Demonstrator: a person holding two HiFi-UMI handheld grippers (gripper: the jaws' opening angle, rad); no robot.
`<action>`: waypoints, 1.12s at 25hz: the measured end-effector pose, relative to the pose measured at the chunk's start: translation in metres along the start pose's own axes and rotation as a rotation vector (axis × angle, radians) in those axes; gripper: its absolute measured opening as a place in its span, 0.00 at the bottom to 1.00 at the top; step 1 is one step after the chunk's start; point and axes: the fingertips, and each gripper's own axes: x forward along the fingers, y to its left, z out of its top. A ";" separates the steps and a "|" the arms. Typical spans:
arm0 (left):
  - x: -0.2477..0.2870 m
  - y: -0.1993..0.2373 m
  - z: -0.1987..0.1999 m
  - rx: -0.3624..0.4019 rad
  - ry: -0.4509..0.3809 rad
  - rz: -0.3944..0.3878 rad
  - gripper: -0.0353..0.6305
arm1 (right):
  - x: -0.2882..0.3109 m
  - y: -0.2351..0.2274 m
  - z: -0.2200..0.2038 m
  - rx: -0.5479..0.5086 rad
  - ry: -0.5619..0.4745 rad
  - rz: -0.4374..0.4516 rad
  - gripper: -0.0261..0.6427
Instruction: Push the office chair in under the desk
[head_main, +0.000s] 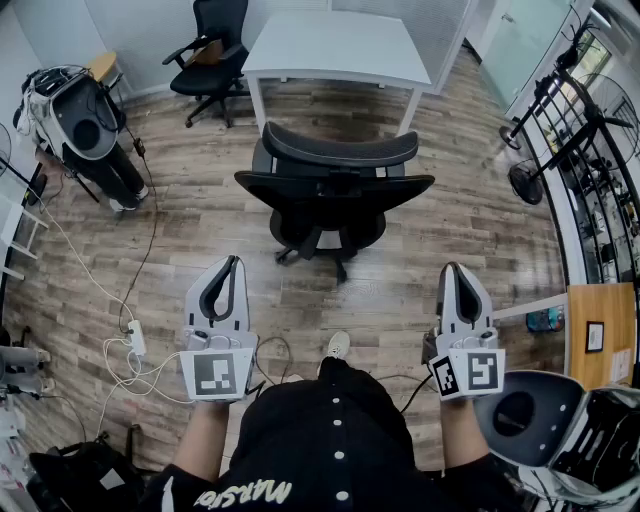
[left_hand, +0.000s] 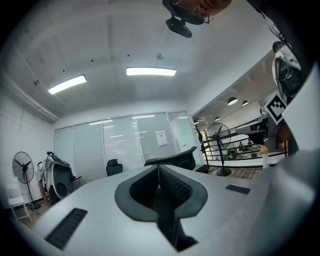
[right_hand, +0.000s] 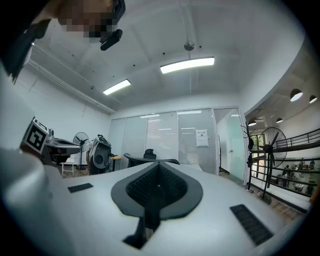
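Observation:
The black office chair (head_main: 330, 190) stands on the wood floor with its back towards me, in front of the white desk (head_main: 335, 45) and apart from it. My left gripper (head_main: 231, 264) and right gripper (head_main: 452, 270) are held up side by side near my body, short of the chair and touching nothing. Both are shut and empty. The left gripper view shows the shut jaws of the left gripper (left_hand: 159, 169) with the chair's top edge (left_hand: 175, 159) beyond. In the right gripper view, the right gripper (right_hand: 159, 170) looks over the chair's back (right_hand: 145, 161).
A second black chair (head_main: 210, 50) stands at the back left beside the desk. A grey machine (head_main: 85, 115) is at the left, with cables and a power strip (head_main: 135, 340) on the floor. A standing fan (head_main: 525, 180) and a wooden tabletop (head_main: 600, 335) are at the right.

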 end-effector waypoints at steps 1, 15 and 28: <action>0.001 0.000 0.001 0.001 -0.002 0.000 0.09 | 0.001 -0.001 0.000 0.000 0.000 0.000 0.08; 0.010 -0.003 0.001 0.008 -0.028 -0.005 0.09 | 0.009 -0.002 0.001 0.003 -0.021 0.020 0.08; 0.032 -0.009 -0.012 0.124 0.040 -0.044 0.56 | 0.033 0.008 -0.009 -0.040 0.009 0.136 0.47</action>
